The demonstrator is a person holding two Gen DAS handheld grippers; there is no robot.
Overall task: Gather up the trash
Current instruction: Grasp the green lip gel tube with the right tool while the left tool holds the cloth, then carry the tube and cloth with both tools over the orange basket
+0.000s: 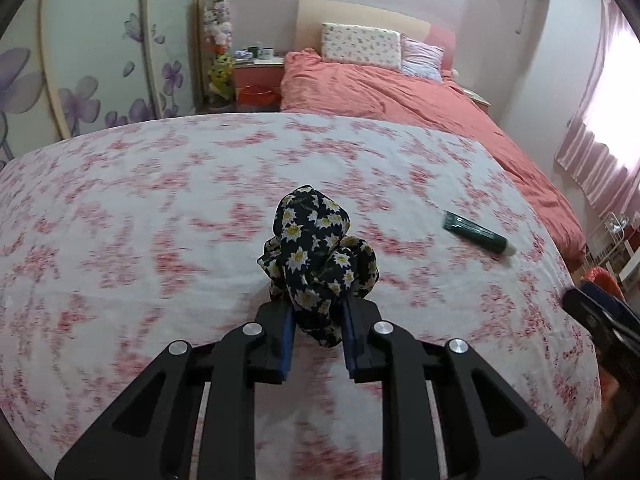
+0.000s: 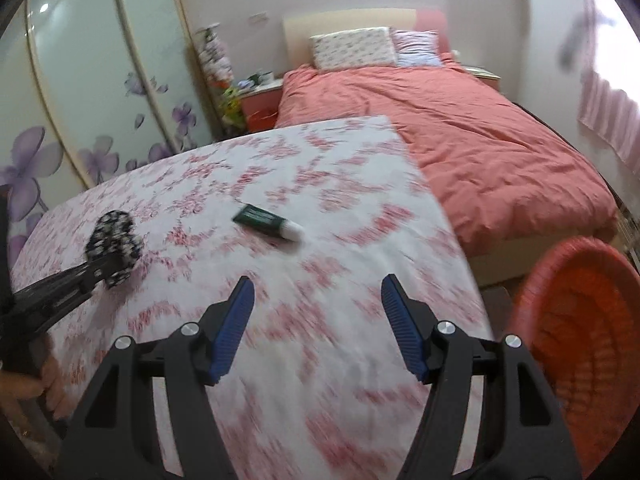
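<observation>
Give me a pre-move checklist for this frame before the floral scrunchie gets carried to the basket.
1. Left hand-held gripper shut on the black daisy-print fabric scrunchie: ok.
2. Scrunchie lifted off the pink-floral white tablecloth: cannot tell.
3. Right hand-held gripper open, holding nothing: ok.
4. Orange woven plastic basket within view, right of the table: ok.
5. Dark green tube with white cap collected: not ok, it lies on the tablecloth.
6. Image sharpness: not ok, motion blur.
</observation>
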